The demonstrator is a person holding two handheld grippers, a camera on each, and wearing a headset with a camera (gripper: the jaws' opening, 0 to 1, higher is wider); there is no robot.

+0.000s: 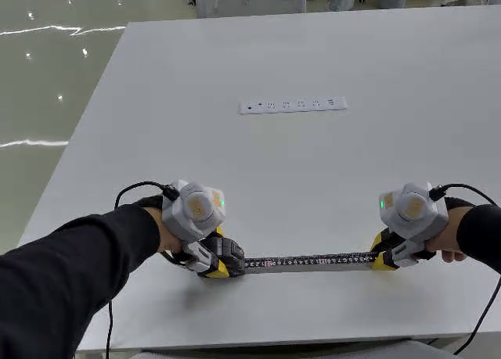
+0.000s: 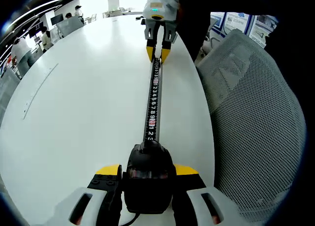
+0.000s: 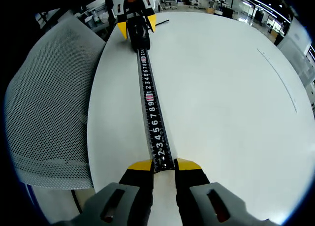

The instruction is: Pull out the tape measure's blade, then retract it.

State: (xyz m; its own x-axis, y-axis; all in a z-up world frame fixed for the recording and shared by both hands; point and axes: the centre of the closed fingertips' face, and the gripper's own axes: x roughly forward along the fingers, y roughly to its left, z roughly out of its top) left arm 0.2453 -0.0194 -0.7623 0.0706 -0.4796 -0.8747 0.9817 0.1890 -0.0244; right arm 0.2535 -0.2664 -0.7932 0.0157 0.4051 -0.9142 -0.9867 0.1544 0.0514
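Your left gripper is clamped tight on the tape measure case near the near edge of the table. Your right gripper pinches the tip of the blade, which is stretched flat between them.

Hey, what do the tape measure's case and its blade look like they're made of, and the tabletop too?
Case: black, slightly glossy, probably moulded plastic. Blade: thin dark strip with printed white numerals, likely coated steel. Tabletop: smooth matte white, maybe laminate.
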